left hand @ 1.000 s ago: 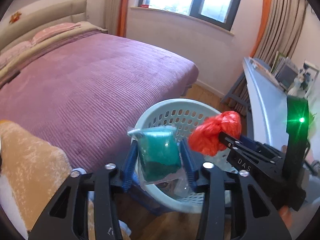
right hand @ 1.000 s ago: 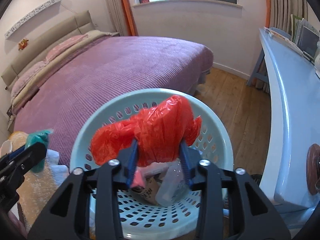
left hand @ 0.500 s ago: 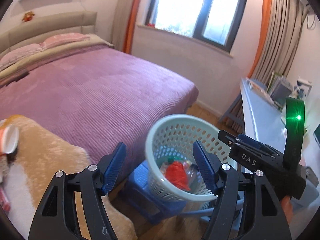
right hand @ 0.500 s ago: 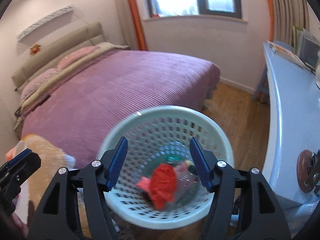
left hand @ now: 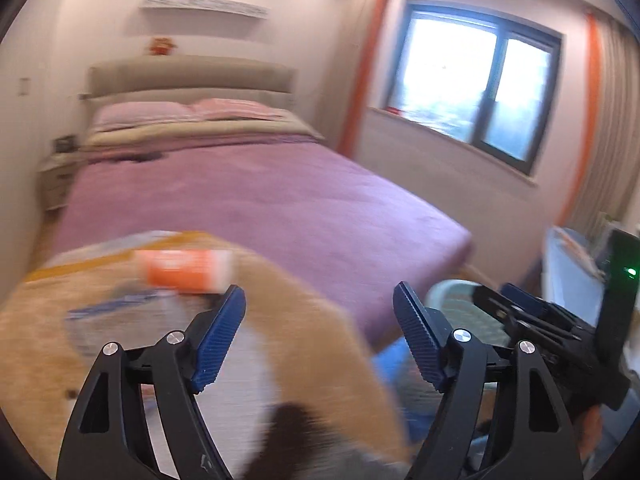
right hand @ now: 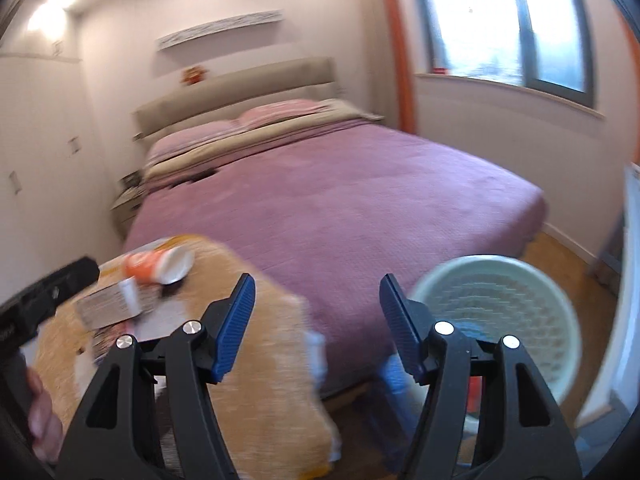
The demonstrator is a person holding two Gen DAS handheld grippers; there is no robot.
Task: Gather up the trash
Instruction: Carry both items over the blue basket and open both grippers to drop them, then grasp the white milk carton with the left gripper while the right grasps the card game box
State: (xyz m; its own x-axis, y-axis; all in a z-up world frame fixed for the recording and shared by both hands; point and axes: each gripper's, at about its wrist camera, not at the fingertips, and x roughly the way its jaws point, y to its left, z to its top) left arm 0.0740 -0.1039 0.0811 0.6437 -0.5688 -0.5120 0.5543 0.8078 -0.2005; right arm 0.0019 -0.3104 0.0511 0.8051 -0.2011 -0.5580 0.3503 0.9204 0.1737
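An orange-and-white cup (left hand: pixel 184 272) lies on its side on a tan fuzzy blanket (left hand: pixel 60 320), ahead and left of my left gripper (left hand: pixel 319 292). That gripper's jaws are opening, with nothing between them. In the right wrist view the cup (right hand: pixel 158 266) lies beside a flat cardboard piece (right hand: pixel 110 306). My right gripper (right hand: pixel 317 280) is open and empty, above the blanket's edge. The pale green basket (right hand: pixel 496 320) stands lower right of it; its contents are blurred. The right gripper's tip (left hand: pixel 520 312) shows over the basket (left hand: pixel 452 308) in the left wrist view.
A purple bed (left hand: pixel 260 200) fills the middle, its headboard against the far wall. A blue stool (right hand: pixel 390 376) is under the basket. A white desk (right hand: pixel 628 280) runs along the right. A hand (right hand: pixel 36 412) holds the left gripper at the left edge.
The green packet and red bag left the jaws and landed in the basket. Both grippers opened, rose and swung left, from over the basket toward the blanket and cup.
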